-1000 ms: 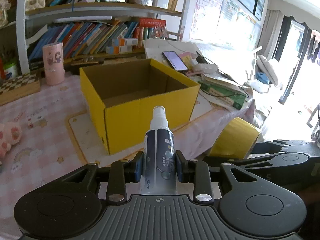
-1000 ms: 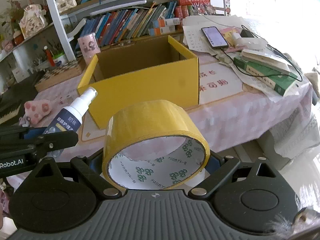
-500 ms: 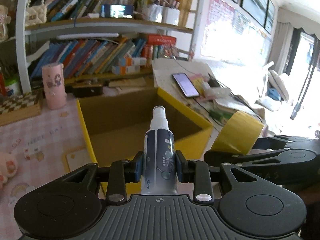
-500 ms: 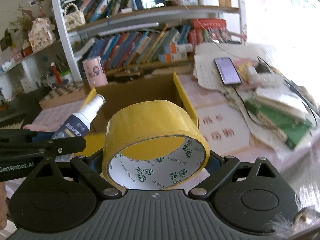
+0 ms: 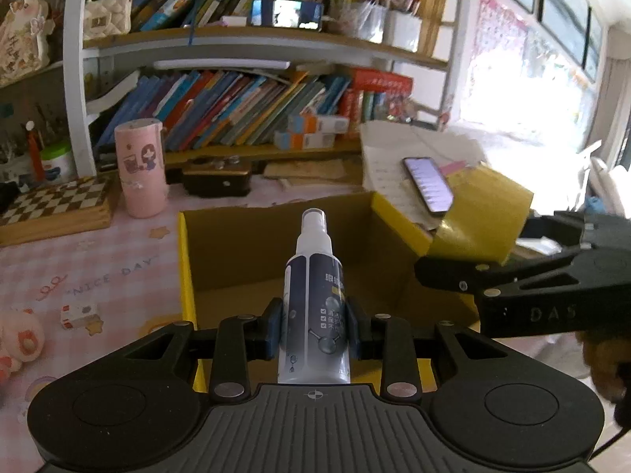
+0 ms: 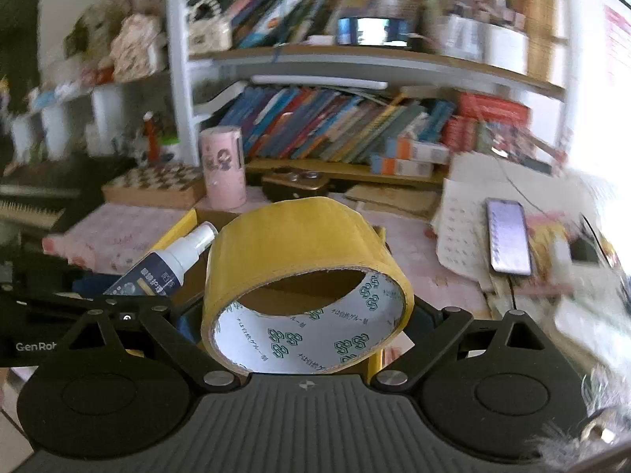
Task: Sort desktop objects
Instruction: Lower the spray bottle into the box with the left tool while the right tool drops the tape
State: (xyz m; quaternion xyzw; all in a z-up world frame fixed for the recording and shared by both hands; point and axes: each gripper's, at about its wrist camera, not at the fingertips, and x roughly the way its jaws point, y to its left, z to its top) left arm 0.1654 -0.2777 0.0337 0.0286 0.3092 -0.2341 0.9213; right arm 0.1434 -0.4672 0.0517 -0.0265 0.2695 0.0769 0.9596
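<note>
My left gripper (image 5: 314, 331) is shut on a white and navy spray bottle (image 5: 314, 307), held upright over the open yellow cardboard box (image 5: 185, 260). The bottle also shows in the right wrist view (image 6: 161, 270). My right gripper (image 6: 305, 315) is shut on a roll of yellow tape (image 6: 299, 252), held above the box's right side. The tape also shows in the left wrist view (image 5: 481, 216), beside the box's right wall. The box's inside looks bare where it shows.
A pink cup (image 5: 140, 167) and a chessboard (image 5: 55, 205) stand behind the box on the left. A phone (image 5: 428, 183) lies on papers at the right. A bookshelf (image 5: 236, 118) runs along the back. A small carton (image 5: 79, 311) lies on the pink tablecloth.
Both grippers have moved forward and up with their loads, from in front of the box to over its opening. Neither grip has changed.
</note>
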